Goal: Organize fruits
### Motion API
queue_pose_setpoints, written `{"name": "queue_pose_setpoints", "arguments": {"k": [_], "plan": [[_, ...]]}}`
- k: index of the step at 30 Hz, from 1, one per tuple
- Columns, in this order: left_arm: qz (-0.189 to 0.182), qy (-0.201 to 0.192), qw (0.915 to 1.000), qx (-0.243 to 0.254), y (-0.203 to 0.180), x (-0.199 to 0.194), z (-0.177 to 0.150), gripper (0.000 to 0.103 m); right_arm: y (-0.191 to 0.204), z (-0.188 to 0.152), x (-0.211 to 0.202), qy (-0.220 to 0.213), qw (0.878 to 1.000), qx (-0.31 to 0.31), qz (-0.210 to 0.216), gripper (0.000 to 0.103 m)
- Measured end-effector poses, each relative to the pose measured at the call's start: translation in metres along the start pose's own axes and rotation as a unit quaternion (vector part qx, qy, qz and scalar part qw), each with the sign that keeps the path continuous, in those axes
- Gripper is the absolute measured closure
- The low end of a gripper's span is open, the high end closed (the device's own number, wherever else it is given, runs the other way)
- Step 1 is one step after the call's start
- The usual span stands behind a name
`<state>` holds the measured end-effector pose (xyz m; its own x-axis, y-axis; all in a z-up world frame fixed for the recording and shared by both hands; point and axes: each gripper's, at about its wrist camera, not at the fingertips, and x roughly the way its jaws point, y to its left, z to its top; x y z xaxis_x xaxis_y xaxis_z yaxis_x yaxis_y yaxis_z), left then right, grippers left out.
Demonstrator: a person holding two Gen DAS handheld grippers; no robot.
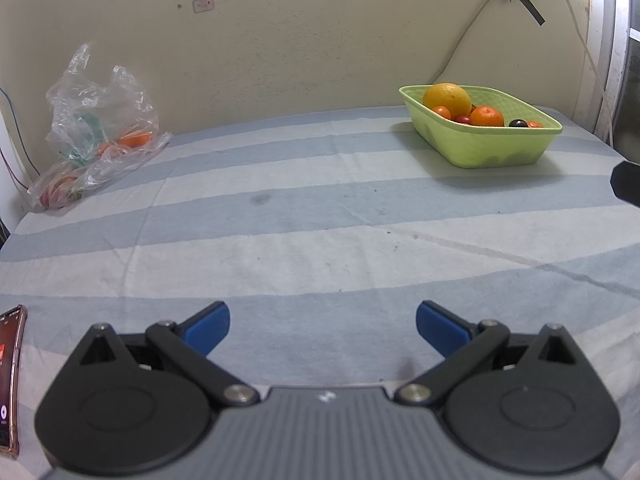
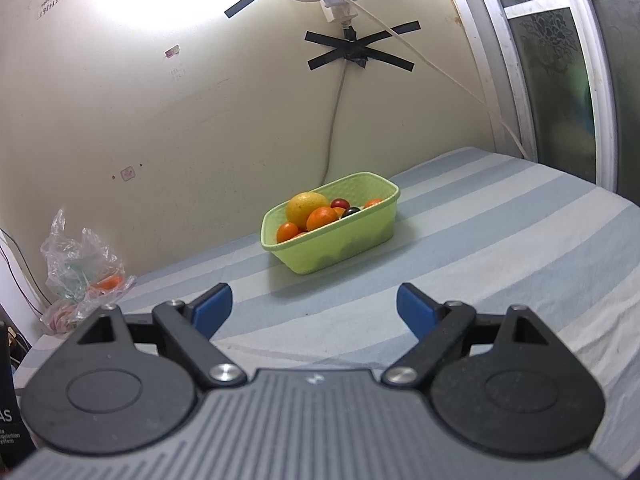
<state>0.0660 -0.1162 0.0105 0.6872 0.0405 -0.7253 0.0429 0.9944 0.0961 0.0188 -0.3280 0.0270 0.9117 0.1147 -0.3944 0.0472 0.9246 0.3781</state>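
At your far left a phone lies on the striped cloth, its screen lit. Behind it, against the wall, sits one crumpled plastic bag with at least one orange fruit showing inside; more is blurred by the film. Your left gripper hovers low over the cloth with its two blue pads spread wide, holding nothing. Your right gripper is likewise released and empty, both pads apart. To the right stands one green basket near the wall. In it you can count one large yellow orange, about four small orange fruits, one red fruit and one dark fruit.
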Motion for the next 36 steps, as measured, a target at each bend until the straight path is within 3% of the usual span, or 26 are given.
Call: {"name": "queue_pose_setpoints", "arguments": {"k": [36], "plan": [[-0.007,0.010,0.9999,-0.001,-0.0001,0.0033,-0.0034,0.000,-0.0013,-0.0024,-0.0002,-0.001,1.000,0.005,-0.002,0.012]]}}
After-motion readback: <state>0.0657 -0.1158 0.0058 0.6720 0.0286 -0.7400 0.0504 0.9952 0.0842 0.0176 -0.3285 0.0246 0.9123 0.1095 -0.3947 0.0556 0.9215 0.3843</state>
